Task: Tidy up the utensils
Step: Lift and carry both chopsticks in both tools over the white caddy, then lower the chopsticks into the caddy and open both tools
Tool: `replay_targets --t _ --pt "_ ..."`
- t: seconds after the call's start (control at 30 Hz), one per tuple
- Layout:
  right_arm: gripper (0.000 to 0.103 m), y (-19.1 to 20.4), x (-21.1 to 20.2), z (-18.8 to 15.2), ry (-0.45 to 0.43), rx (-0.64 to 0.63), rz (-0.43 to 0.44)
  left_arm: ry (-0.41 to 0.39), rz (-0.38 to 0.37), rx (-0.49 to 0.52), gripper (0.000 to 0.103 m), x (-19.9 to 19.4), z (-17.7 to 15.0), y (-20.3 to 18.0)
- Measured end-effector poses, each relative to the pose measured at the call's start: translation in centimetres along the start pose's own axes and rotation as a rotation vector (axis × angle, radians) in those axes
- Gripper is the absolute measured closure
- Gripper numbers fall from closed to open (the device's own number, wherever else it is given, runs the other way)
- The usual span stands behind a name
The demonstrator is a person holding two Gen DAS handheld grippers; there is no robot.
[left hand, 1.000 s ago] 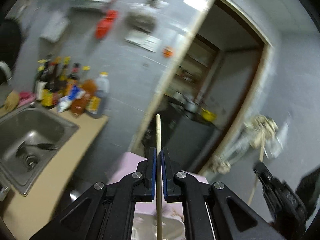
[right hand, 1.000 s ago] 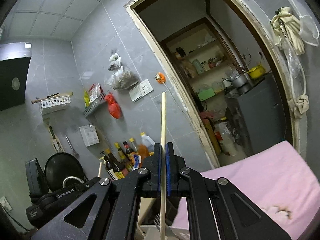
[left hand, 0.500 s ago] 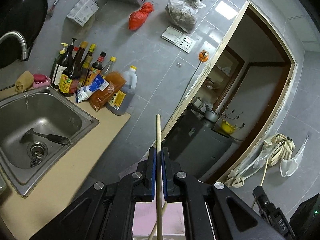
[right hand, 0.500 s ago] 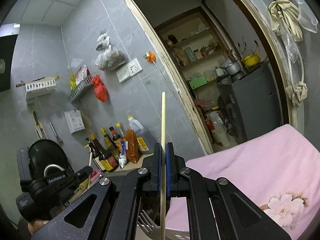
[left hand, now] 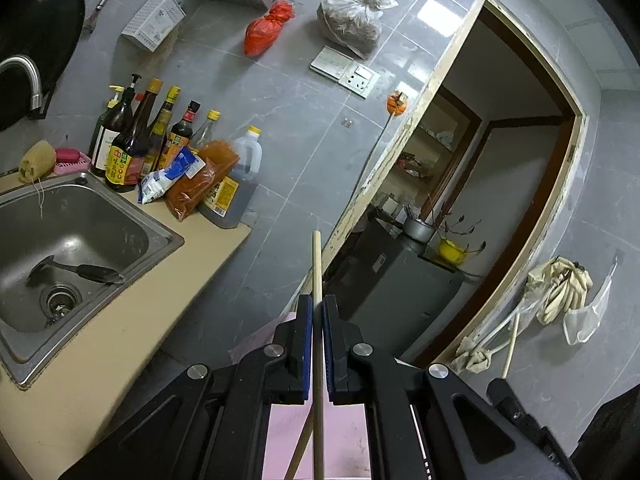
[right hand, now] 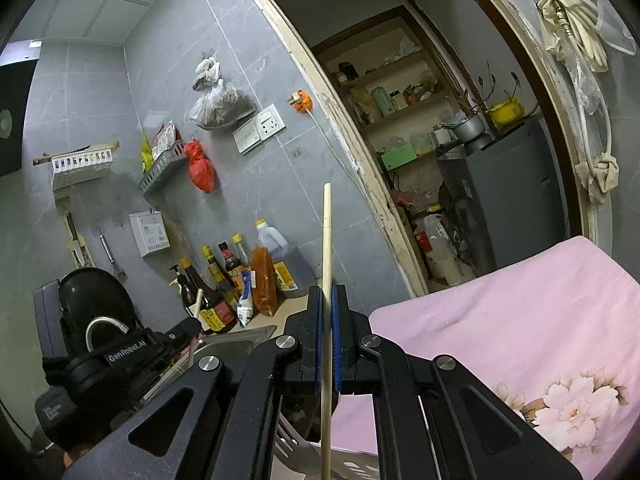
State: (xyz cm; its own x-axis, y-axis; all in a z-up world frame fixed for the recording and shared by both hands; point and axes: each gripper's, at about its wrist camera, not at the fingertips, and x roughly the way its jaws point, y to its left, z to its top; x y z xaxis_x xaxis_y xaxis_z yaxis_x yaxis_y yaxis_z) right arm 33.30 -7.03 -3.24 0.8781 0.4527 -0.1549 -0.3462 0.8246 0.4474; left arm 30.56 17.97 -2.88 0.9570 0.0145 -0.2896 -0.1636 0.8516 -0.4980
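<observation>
Grey kitchen tiles and a sink (left hand: 80,236) fill the background. Each gripper carries one chopstick: the left gripper (left hand: 316,344) and the right gripper (right hand: 327,336) have jaws closed tight on a chopstick (left hand: 317,272) (right hand: 327,248) that stands between them and points up past the tips. I judge this is the carrying step; next, lower both sticks into the white holder (right hand: 352,466) below.

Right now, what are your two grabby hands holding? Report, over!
Left gripper shut on one chopstick. Right gripper shut on another chopstick. Both raised, pointing at the grey wall; nothing blocking.

pale wooden chopstick (left hand: 317,276) upright (clamped); another chopstick (right hand: 327,240) likewise
</observation>
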Motion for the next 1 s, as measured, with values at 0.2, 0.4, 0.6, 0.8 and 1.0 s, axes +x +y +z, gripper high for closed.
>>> replay_targets --t 0.2,0.4,0.6,0.8,1.0 --pt "0.099 -0.3 -0.2 -0.1 -0.001 0.016 0.004 0.001 -0.002 0.037 0.098 0.0 -0.6 -0.4" --pt "0.099 -0.4 -0.2 -0.1 0.001 0.014 0.005 0.008 -0.004 0.046 0.098 0.0 -0.7 -0.5" --pt "0.099 -0.4 -0.4 -0.2 0.005 0.016 0.003 0.020 -0.007 0.089 0.098 -0.5 -0.9 -0.9" --pt "0.099 0.1 -0.8 -0.4 0.022 -0.014 -0.002 0.013 -0.006 0.160 0.098 -1.6 -1.4 -1.6" --pt "0.098 0.5 -1.7 -0.4 0.044 -0.041 -0.016 0.047 -0.007 0.158 0.098 -2.1 -1.5 -1.1"
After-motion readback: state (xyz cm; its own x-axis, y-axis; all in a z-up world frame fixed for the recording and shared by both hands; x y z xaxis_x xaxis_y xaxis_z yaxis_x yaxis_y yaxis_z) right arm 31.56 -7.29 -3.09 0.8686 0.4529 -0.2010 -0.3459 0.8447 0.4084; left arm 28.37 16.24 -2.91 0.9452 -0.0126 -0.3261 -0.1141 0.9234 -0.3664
